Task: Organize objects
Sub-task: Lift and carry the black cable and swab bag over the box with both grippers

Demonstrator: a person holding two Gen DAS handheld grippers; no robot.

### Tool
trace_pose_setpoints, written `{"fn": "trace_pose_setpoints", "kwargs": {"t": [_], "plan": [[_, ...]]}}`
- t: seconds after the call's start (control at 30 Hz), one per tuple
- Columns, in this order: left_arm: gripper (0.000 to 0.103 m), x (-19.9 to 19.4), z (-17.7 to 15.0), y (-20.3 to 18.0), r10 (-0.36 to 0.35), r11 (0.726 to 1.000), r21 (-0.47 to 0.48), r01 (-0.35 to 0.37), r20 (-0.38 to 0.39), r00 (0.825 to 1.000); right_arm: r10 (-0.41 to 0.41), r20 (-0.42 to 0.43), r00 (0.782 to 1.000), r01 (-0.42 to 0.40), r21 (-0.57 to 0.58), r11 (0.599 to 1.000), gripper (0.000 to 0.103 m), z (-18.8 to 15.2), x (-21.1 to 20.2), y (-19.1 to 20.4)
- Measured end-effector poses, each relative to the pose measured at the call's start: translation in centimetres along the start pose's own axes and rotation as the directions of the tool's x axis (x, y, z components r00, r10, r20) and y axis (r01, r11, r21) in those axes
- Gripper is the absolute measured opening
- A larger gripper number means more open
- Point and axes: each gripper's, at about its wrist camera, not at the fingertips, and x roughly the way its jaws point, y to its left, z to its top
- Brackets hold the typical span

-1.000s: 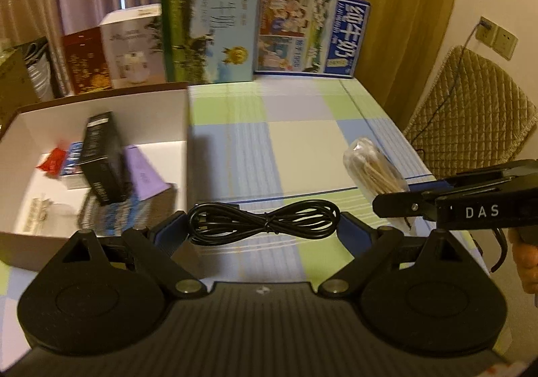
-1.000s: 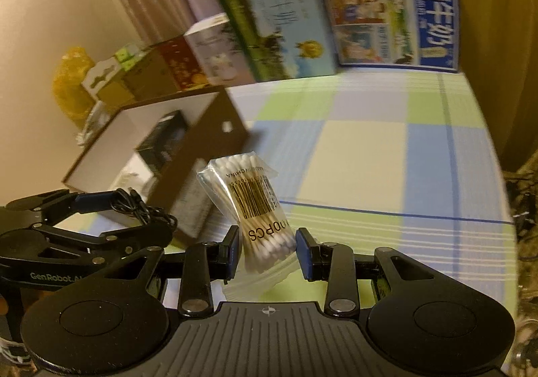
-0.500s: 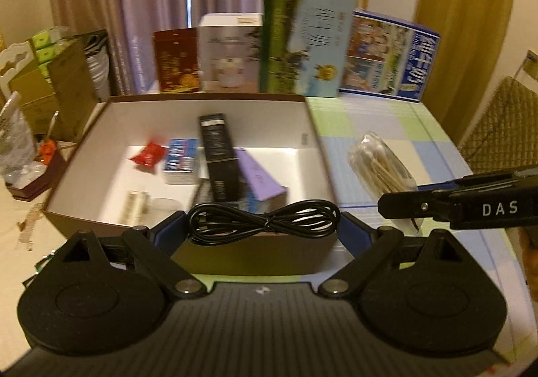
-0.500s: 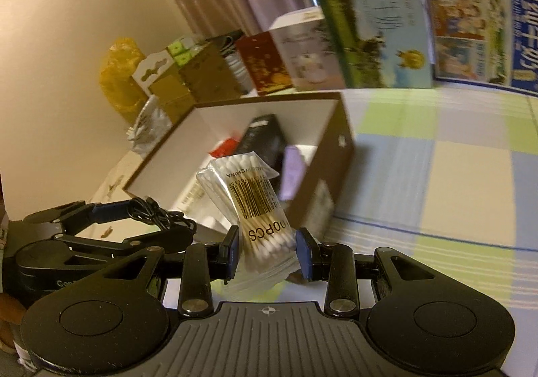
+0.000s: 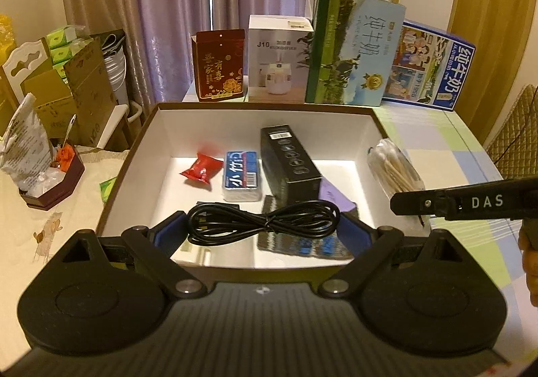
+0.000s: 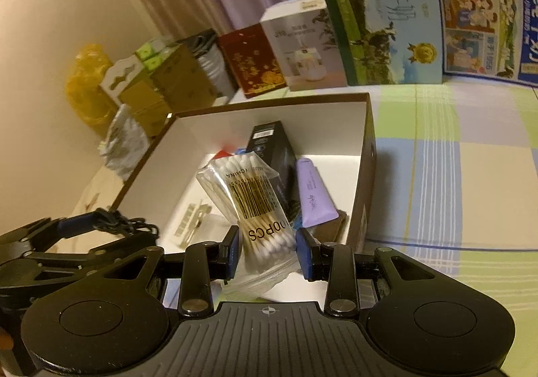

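My left gripper is shut on a coiled black cable and holds it over the near side of an open brown box with a white inside. My right gripper is shut on a clear bag of cotton swabs, also over the box, near its right wall; the bag shows in the left wrist view too. In the box lie a black carton, a blue tissue pack, a red sachet and a purple tube.
Cartons stand along the table's far edge: a red box, a white humidifier box, a green milk carton and a blue milk carton. A checked cloth covers the table right of the box. Clutter and bags lie left.
Both grippers have moved left from over the checked cloth to over the open box, each still holding its object. The box now fills the middle of both views.
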Motion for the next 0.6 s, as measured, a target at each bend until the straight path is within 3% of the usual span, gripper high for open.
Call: {"fn": "trace_pose_setpoints", "kwargs": {"t": [0.6], "plan": [[0.093,4.5,1.8,4.1,-0.047,0.999,0.023,0.048,-0.037,0.998,-0.168,-0.026,0.985,0.170,0.172,0.970,0.033,1.8,5.1,-0.3]]}}
